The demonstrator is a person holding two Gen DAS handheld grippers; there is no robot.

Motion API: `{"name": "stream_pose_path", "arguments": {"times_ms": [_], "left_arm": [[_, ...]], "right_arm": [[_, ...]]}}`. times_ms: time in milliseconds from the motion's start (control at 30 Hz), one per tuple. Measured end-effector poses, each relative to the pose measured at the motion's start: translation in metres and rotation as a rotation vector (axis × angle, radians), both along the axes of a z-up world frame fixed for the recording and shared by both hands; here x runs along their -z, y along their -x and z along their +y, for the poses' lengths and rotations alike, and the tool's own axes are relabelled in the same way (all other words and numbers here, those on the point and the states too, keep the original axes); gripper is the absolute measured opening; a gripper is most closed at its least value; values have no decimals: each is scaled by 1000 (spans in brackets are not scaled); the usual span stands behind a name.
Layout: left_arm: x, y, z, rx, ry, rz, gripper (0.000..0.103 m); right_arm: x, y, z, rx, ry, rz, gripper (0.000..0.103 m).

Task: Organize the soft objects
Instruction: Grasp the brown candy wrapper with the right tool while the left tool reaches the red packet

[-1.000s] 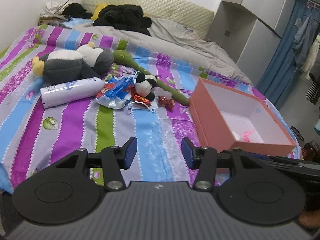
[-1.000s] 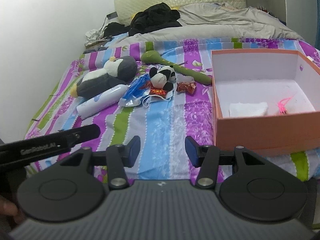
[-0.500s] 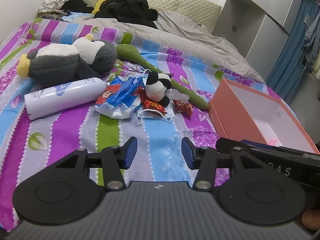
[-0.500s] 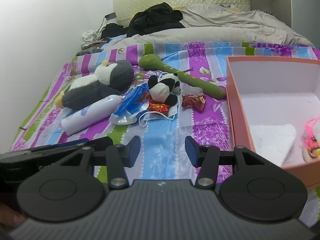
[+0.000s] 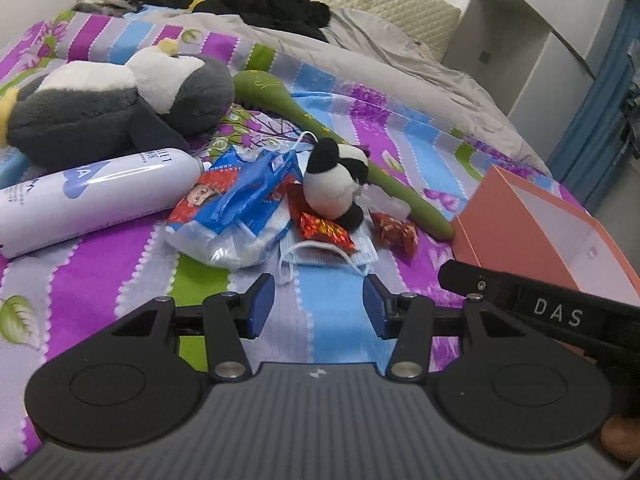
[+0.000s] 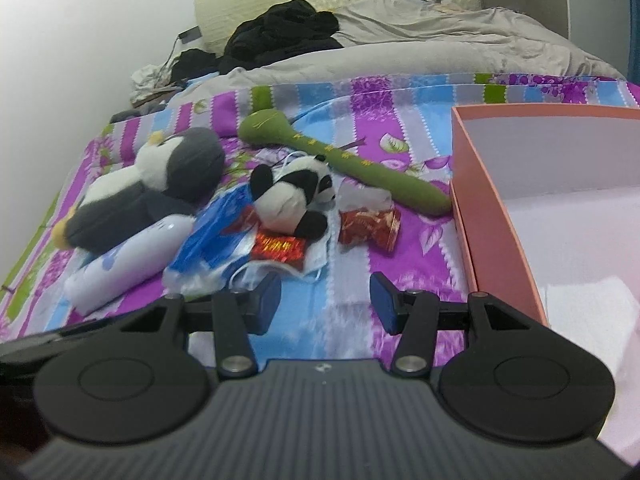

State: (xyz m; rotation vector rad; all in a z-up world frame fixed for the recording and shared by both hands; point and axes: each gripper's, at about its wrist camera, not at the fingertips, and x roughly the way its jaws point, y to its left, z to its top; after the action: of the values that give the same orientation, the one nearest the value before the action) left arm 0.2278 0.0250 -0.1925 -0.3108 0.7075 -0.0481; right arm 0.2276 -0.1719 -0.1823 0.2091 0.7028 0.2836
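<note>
Left tool (image 5: 319, 306): blue pads spread, nothing between them, over the striped purple, blue and green bedsheet (image 5: 328, 332).
Right tool (image 6: 325, 303): spread, empty.
Pale blue face mask (image 5: 328, 254): just beyond the left tool.
Small black-and-white plush panda (image 5: 338, 186): lay on red foil wrappers (image 5: 326, 229).
Open orange cardboard box (image 6: 486, 216): right of the panda.
Big grey-and-white plush penguin (image 5: 120, 112): farther left.
</note>
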Motion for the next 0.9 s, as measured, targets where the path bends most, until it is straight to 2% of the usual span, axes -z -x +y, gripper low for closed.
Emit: {"name": "stream_pose_path", "arguments": {"times_ms": [100,233,367,400,500,633,900], "left_arm": [[3,-17,0,2,30,-9,55],[12,-42,-1,18,18,-8,55],[19,-60,-2,29,-17,-18,55],[20,-64,-2,34,-27,-25,55],[25,-73,-4,54,-66,-39,55],[36,-86,-7,92,-75,-30,55],[57,-102,-19,113,-98,-2,55]], "right_arm": [[5,-15,0,12,-4,10,52],[11,-35,-2,41,-19,27,53],[16,-56,0,77,-10,33,68],[18,-61,0,82,-14,34,69],[22,-75,4,83,-21,35,69],[31,-96,8,101,-14,49,69],[60,-131,0,160,-60,169,69]]}}
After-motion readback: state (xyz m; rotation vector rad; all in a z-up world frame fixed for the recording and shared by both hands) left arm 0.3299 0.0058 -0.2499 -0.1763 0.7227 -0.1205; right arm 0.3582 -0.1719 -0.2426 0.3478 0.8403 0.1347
